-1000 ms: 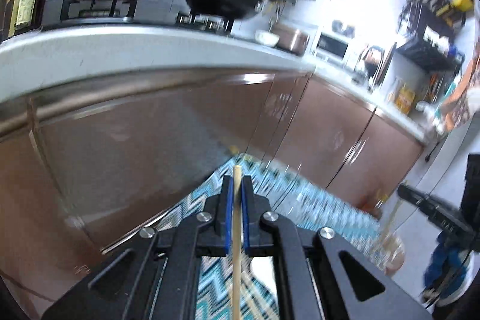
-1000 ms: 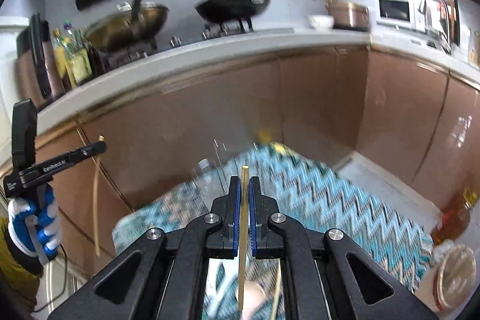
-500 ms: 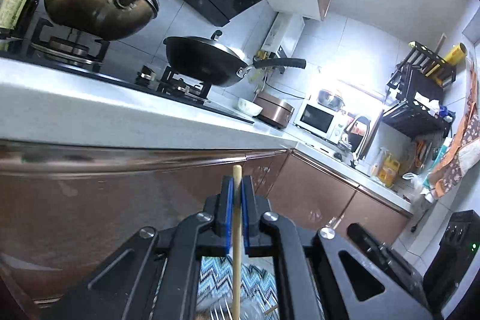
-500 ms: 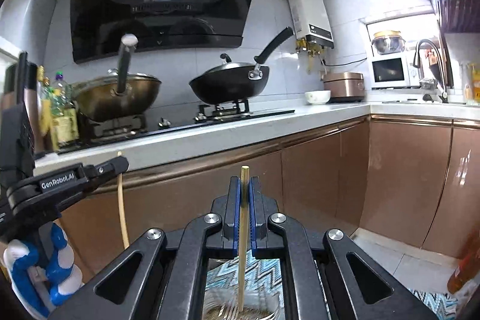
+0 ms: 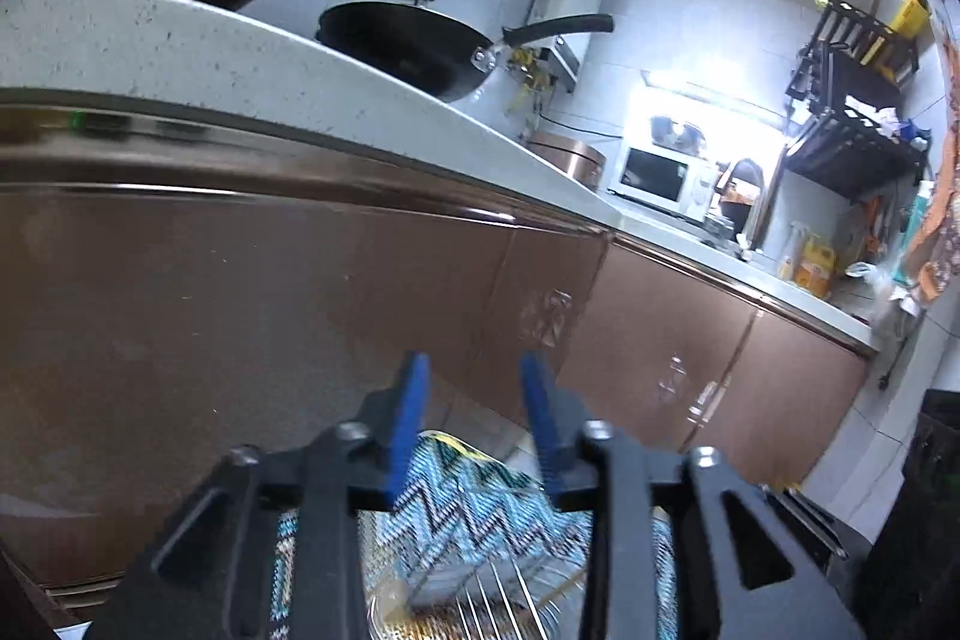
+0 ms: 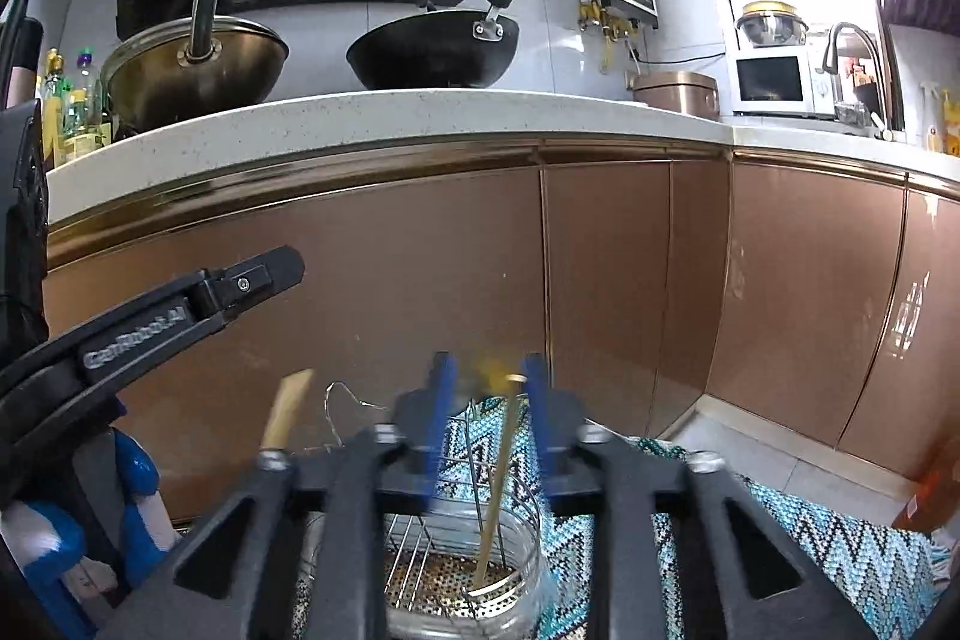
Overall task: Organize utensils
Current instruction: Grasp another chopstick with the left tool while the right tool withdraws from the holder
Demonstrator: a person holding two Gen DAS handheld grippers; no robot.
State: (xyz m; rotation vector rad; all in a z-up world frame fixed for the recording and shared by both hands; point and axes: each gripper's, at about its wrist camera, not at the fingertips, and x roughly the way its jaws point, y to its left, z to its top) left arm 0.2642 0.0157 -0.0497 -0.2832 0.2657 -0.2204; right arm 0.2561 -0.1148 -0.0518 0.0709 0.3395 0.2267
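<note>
Two grippers, left (image 5: 474, 388) and right (image 6: 487, 388), fingers just released, speckled white counter (image 6: 420, 112), copper cabinets (image 6: 606, 268), zigzag rug (image 6: 810, 538)

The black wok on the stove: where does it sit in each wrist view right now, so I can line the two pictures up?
Left wrist: the black wok is upper centre-left, above the counter edge, handle pointing right.
Right wrist: it is upper centre, on the counter, handle rising up and right.
Shared landmark: the white microwave, right of the wok in both views.
</note>
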